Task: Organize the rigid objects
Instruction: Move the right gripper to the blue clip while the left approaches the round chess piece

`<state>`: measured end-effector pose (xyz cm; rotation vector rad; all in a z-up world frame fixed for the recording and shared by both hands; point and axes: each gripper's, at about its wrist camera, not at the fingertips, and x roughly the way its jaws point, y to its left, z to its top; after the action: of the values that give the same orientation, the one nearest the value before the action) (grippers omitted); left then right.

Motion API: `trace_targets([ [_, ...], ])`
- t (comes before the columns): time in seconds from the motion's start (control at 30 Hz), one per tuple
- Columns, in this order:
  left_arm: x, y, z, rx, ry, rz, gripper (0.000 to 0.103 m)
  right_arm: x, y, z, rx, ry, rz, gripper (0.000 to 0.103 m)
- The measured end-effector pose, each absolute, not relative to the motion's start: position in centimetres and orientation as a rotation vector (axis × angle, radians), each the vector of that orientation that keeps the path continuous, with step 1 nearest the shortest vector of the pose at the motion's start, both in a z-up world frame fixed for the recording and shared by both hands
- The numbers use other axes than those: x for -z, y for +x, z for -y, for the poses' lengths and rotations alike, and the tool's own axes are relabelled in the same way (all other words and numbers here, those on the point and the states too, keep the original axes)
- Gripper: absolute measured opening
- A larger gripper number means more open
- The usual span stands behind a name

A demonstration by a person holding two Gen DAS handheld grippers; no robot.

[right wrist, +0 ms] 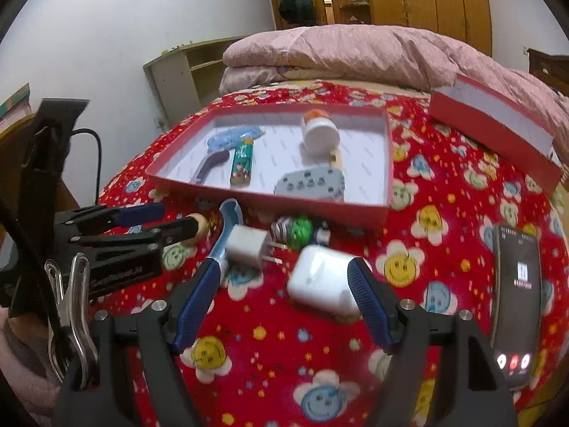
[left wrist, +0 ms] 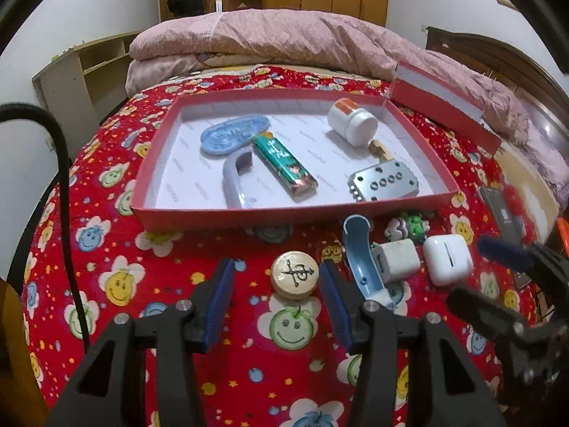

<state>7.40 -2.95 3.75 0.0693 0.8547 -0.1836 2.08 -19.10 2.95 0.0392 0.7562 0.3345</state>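
Note:
A red box (left wrist: pixel 227 213) (right wrist: pixel 270 201) on the bed holds a blue oval piece (left wrist: pixel 233 133), a green lighter (left wrist: pixel 284 165), a grey handle (left wrist: pixel 236 178), a white pill bottle (left wrist: pixel 352 121) and a metal plate (left wrist: pixel 382 179). My left gripper (left wrist: pixel 277 284) is open around a wooden chess disc (left wrist: pixel 294 274), fingers apart from it. My right gripper (right wrist: pixel 284 281) is open around a white earbud case (right wrist: pixel 325 284) (left wrist: pixel 447 259). A white charger plug (left wrist: pixel 396 259) (right wrist: pixel 247 245) and a blue curved piece (left wrist: pixel 361 256) (right wrist: pixel 225 227) lie between.
A small green toy (left wrist: pixel 412 226) (right wrist: pixel 297 231) lies by the box front. The red box lid (left wrist: pixel 444 105) (right wrist: pixel 494 128) sits at the back right. A phone (right wrist: pixel 515 302) lies on the right. A pink quilt (left wrist: pixel 284 42) is folded behind.

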Motion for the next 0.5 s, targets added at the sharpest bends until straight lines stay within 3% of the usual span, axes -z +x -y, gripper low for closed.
trace_targets([
  [0.33,-2.67,8.12,3.55,0.175,0.086,-0.856,0.051,-2.51,1.89,19.04,-0.356,0.064,-0.768,0.076],
  [0.43,-2.64,8.17,3.71,0.204,0.084,-0.859,0.034,-2.47,1.87,18.9,-0.362,0.067,-0.771,0.076],
  [0.5,-2.71,8.06,3.68,0.22,0.081,-0.865,0.033,-2.43,1.84,18.8,-0.364,0.07,-0.775,0.076],
])
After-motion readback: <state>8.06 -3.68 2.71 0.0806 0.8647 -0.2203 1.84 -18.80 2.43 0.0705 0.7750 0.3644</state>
